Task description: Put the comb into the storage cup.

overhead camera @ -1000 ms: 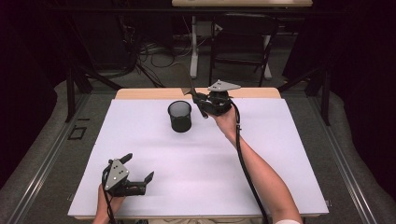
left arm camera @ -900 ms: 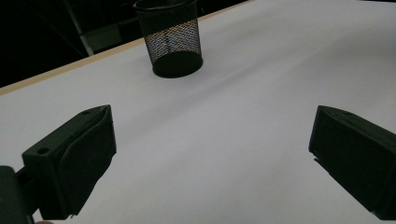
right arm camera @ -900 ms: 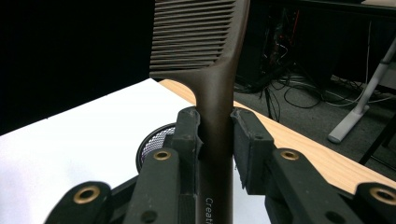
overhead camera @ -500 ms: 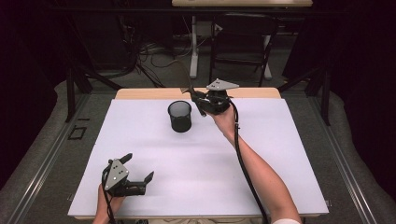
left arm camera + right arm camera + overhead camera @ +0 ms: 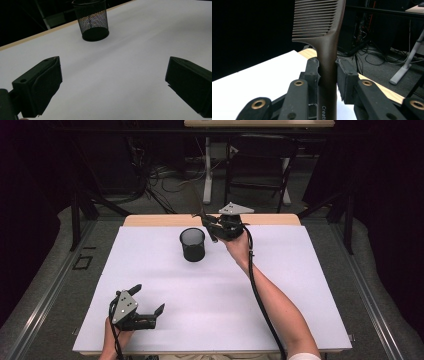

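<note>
Comb (image 5: 327, 50) clamped in right tool (image 5: 214, 227), near table's far edge (image 5: 165, 220).

R gripper (image 5: 210, 226) by mesh cup (image 5: 193, 244), L gripper (image 5: 148, 305) low

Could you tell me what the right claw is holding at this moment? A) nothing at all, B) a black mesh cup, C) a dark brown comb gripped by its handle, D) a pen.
C: in the right gripper view the right claw has both jaws pressed against the handle of the dark brown comb, whose teeth rise above them; the mesh cup stands apart on the table.
</note>
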Motion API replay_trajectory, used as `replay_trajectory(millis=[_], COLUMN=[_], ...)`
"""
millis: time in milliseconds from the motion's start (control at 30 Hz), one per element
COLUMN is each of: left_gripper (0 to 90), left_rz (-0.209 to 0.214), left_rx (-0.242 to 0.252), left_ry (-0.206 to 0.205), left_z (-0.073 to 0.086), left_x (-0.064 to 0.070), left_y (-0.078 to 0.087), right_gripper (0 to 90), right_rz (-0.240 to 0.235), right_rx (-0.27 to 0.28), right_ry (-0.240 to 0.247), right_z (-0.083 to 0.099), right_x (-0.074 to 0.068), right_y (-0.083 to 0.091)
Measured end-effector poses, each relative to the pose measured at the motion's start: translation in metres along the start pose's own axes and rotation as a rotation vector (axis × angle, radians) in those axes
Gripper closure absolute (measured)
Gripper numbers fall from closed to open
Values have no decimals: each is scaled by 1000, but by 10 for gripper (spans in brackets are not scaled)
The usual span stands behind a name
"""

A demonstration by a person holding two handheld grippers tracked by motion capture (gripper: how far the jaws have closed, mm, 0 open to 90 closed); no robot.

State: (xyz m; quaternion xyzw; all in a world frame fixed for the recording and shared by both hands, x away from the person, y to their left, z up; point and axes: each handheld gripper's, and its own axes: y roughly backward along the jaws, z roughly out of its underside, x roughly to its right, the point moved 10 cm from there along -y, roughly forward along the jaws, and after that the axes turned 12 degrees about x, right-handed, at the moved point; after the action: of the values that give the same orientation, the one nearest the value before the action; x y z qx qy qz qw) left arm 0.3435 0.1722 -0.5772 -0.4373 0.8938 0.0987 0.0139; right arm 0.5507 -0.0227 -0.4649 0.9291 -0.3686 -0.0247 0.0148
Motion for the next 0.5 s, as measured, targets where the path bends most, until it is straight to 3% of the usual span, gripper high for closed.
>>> replay_trajectory(millis=[500], left_gripper=[8], left_rz=[4], left_rx=[5], left_ry=[3], left_z=[0], left_x=[0], left_y=[0], right_gripper=[726], right_rz=[2], right_rx=[29], right_ry=[6], right_z=[-5], right_x=[-1], right_y=[-5])
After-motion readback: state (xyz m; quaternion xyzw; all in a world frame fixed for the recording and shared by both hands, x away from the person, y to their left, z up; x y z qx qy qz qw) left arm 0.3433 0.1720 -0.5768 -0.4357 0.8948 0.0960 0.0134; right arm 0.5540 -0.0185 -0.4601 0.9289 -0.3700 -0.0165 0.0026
